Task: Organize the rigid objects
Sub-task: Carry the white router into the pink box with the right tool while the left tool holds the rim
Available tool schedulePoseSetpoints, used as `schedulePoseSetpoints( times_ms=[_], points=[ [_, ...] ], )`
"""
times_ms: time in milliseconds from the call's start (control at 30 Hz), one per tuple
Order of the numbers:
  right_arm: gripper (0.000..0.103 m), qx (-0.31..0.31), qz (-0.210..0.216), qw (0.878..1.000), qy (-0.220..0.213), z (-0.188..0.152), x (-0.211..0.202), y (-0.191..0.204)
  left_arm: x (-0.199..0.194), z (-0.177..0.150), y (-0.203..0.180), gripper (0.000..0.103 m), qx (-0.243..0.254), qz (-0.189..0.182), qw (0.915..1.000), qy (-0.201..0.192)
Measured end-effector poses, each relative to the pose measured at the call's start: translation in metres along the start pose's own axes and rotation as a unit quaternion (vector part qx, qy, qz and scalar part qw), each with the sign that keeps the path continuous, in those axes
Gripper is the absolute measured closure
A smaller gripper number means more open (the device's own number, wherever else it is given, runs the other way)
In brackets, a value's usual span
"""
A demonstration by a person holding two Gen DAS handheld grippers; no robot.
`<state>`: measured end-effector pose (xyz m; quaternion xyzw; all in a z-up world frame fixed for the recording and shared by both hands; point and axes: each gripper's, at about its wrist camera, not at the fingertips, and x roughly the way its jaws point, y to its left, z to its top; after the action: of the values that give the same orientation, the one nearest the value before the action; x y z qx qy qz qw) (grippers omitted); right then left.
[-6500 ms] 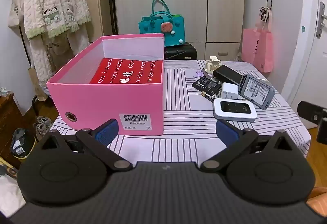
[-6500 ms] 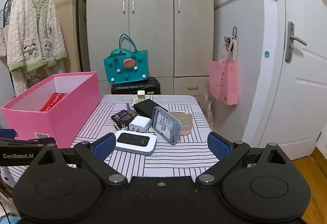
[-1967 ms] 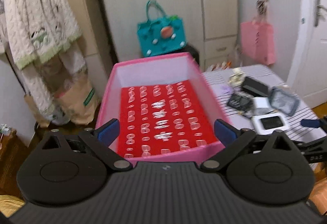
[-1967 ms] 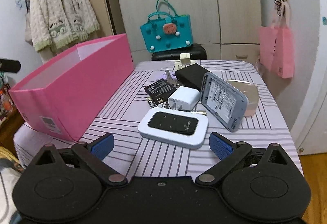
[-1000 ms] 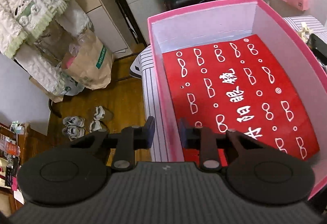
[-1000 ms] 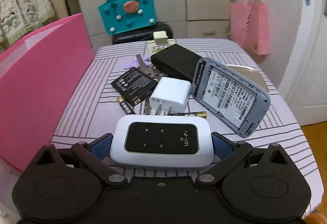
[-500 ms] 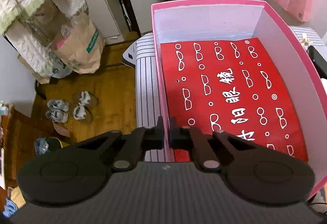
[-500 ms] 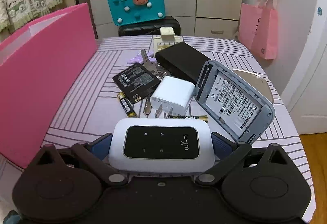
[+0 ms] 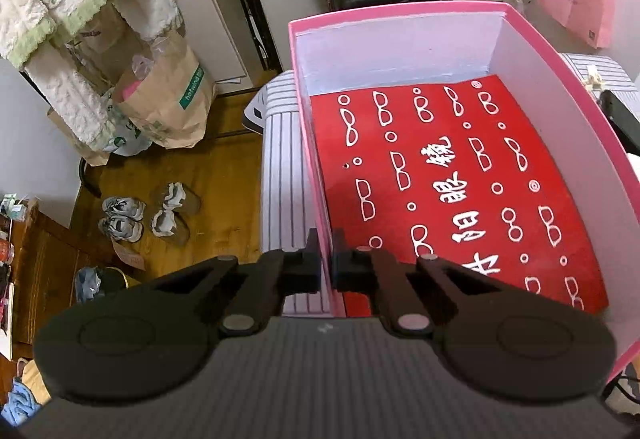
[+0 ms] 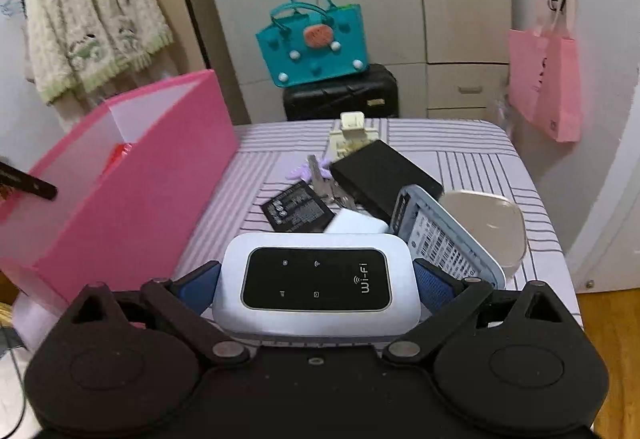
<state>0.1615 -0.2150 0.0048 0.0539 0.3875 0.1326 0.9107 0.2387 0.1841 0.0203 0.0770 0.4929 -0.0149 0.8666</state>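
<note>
Gripping the white Wi-Fi router by its two ends, the right gripper holds it clear of the striped table. Left gripper pinches the pink box's near-left wall. Beyond the router: battery, black power bank.

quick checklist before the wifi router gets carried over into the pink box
1. Right gripper shut on the wifi router, a blue pad on each short end: ok.
2. Router clear of the pile, with the battery and white charger behind it: looks ok, though its underside is hidden.
3. Left gripper pinching the left wall of the pink box to steady it: ok.
4. Room in the box: only the red printed sheet lies on its floor: ok.
5. Path over the box's near wall: the wall rises to the router's left, and whether the router is high enough to pass it: cannot tell.
</note>
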Motion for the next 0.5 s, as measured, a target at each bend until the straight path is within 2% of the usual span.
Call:
schedulePoseSetpoints(
  times_ms=[300, 500],
  points=[
    [0.002, -0.023, 0.055, 0.998, -0.014, 0.011, -0.017, 0.005, -0.013, -0.014, -0.013, 0.097, -0.001, -0.002, 1.0000, 0.004],
    [0.002, -0.048, 0.108, 0.993, -0.022, 0.033, -0.028, 0.030, -0.020, -0.016, -0.013, 0.097, 0.018, -0.014, 0.9997, 0.009]
  ],
)
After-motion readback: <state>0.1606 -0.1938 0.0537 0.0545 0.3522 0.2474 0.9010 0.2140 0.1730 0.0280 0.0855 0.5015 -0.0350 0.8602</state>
